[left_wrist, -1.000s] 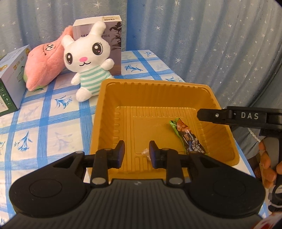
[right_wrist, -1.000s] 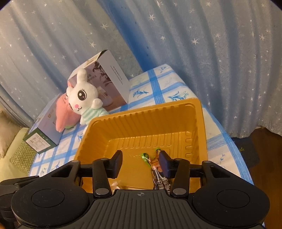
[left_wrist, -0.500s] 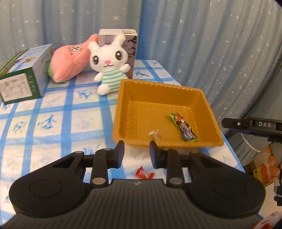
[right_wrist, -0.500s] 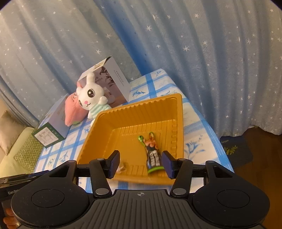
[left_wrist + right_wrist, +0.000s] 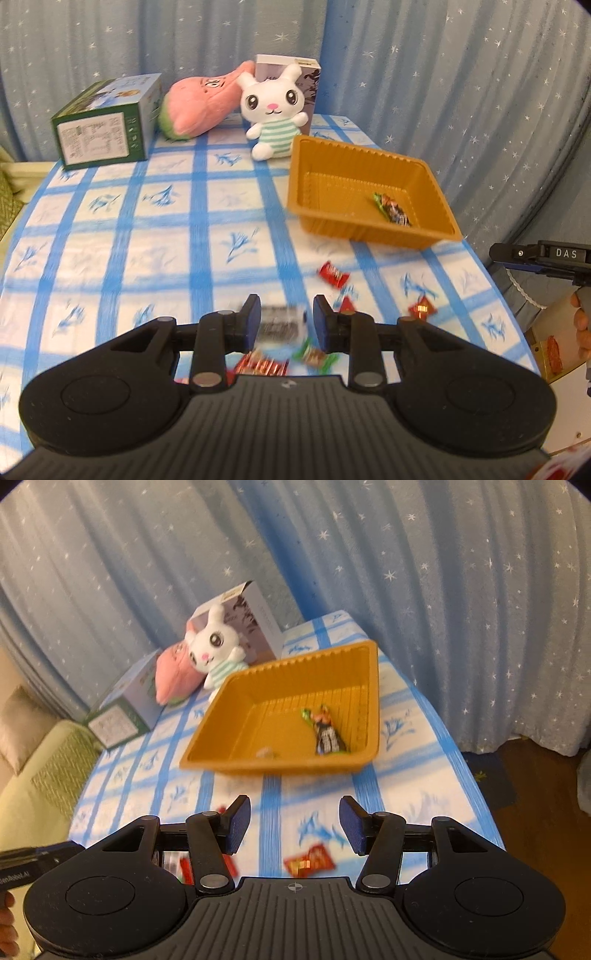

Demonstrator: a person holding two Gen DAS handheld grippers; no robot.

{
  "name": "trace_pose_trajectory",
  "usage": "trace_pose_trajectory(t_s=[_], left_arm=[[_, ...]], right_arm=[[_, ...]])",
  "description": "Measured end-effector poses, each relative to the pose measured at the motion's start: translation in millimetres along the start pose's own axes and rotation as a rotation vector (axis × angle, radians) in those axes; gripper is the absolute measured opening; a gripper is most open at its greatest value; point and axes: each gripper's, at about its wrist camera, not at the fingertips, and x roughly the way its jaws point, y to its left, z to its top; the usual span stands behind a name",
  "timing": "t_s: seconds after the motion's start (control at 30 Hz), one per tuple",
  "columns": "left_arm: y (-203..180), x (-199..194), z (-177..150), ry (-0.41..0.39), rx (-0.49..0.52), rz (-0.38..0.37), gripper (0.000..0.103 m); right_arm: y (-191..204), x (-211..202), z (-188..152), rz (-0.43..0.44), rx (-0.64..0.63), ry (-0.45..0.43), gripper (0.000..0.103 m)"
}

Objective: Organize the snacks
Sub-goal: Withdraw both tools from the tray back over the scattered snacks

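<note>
Left gripper (image 5: 283, 319) hangs over the near edge of the table with its jaws narrowly parted and nothing pinched. A blurred dark wrapper (image 5: 279, 325) lies on the cloth in line with the gap, apparently below the pads rather than between them; the blur forbids certainty. Right gripper (image 5: 294, 825) has its jaws spread wider and empty.

Loose snacks lie on the tablecloth (image 5: 147, 236) at the near edge. From the left gripper, a red candy (image 5: 333, 275) sits at 1 o'clock, a green-ended candy (image 5: 314, 356) just at 5 o'clock, and a red-and-gold wrapper (image 5: 260, 365) at 6 o'clock. From the right gripper, a red packet (image 5: 309, 860) lies at 6 o'clock, just under the gap, long axis running roughly 3 to 9 o'clock.

Orange tray (image 5: 332, 147) stands at 1 o'clock from the left gripper and 12 o'clock from the right, well apart from both. It holds one long snack packet (image 5: 327, 734) and a small pale sweet (image 5: 266, 753).

Judgement: the dark wrapper is nearest the left gripper; the red packet is nearest the right.
</note>
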Motion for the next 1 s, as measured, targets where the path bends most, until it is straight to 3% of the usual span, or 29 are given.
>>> trace_pose_trajectory(t_s=[0.4,1.0], left_arm=[[26,-42,-60,0.022,-0.005,0.029,0.027],[42,-55,-115,0.086,0.027,0.052,0.027]], right_arm=[[35,-29,-61,-0.019,-0.067,0.055,0.054],[80,-22,-131,-0.004,-0.143,0.17,0.054]])
